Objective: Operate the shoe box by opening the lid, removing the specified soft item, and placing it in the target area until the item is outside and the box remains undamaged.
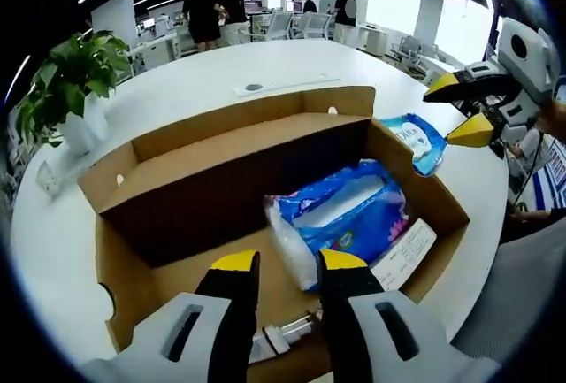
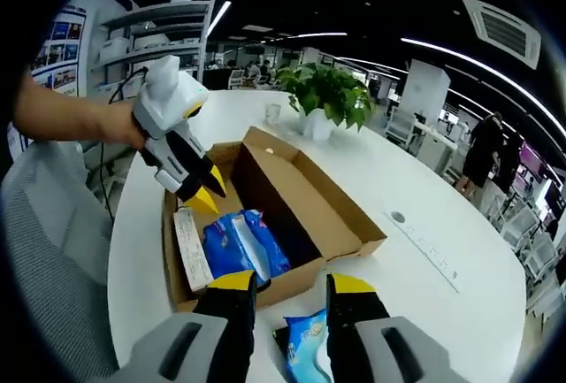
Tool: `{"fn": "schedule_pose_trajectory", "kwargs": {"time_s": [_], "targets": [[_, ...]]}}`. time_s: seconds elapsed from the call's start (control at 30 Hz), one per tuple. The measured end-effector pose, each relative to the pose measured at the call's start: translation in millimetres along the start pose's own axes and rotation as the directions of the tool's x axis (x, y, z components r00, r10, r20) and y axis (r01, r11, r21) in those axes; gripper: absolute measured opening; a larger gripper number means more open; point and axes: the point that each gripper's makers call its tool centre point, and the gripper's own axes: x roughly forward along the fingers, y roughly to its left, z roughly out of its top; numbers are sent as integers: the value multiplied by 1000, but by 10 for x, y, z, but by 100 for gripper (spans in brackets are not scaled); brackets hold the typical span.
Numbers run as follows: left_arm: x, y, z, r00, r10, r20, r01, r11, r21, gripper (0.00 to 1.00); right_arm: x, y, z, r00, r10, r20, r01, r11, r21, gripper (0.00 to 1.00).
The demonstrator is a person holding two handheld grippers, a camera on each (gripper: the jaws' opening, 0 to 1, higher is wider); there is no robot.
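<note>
- Cardboard shoe box is sitting open on the round white table, its lid folded back and standing up behind the tray.
- We are seeing a blue soft pack lying inside the box, toward one end, with a white paper slip resting beside it against the box wall.
- We are holding the left gripper over the box's near edge, just short of the blue pack; its yellow-tipped jaws are parted with nothing between them.
- In the right gripper view, the left gripper is reaching down into the box, its tips just above the blue pack.
- We are keeping the right gripper outside the box, hovering over a second blue-and-white packet lying on the table just beside the box wall; its jaws are spread apart and gripping nothing.
- In the left gripper view, that packet is lying against the outside of the box, with the right gripper above it.
- Potted green plant is standing on the table, well apart from the box.
- People are standing among desks in the background.
</note>
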Motion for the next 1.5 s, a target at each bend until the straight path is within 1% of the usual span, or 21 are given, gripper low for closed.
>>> {"fn": "schedule_pose_trajectory", "kwargs": {"time_s": [0.13, 0.37, 0.6, 0.87, 0.93, 1.2, 1.27, 1.3, 1.33, 1.37, 1.4, 1.5], "targets": [[51, -24, -32, 1000, -15, -15, 15, 1000, -15, 23, 118, 31, 20, 1000, 17, -16, -18, 1000, -20, 28], [107, -35, -44, 999, -37, -22, 36, 998, -48, 20, 309, 79, 27, 998, 41, -47, -43, 998, -51, 26], [111, -82, -57, 998, -70, -10, 69, 995, -79, 16, 520, 188, 43, 993, 76, -88, -84, 992, -96, 23], [112, -143, -64, 997, -80, -19, 79, 995, -68, 17, 695, 222, 19, 988, 84, -131, -98, 990, -106, 19], [133, -156, -59, 996, -90, -13, 89, 993, -82, 17, 725, 229, 11, 987, 89, -136, -104, 988, -112, 17], [178, -136, -73, 995, -100, -13, 98, 990, -102, 14, 866, 244, -42, 980, 96, -177, -117, 986, -116, 15], [183, -143, -74, 994, -107, -14, 105, 989, -108, 10, 903, 244, -68, 977, 96, -192, -119, 986, -116, 13], [180, -172, -61, 992, -125, -8, 123, 986, -116, 4, 916, 241, -84, 975, 94, -201, -119, 986, -119, 10], [177, -189, -57, 991, -133, -8, 132, 984, -119, 2, 929, 238, -107, 973, 92, -214, -119, 986, -118, 7], [182, -175, -54, 992, -125, -9, 123, 986, -110, 2, 933, 233, -114, 972, 88, -218, -116, 986, -119, 2], [183, -174, -57, 992, -125, -12, 123, 987, -106, 1, 932, 227, -118, 972, 83, -219, -112, 986, -123, 0], [189, -168, -60, 991, -132, -11, 130, 984, -120, 1, 926, 232, -124, 972, 83, -222, -110, 988, -112, 0]]}}
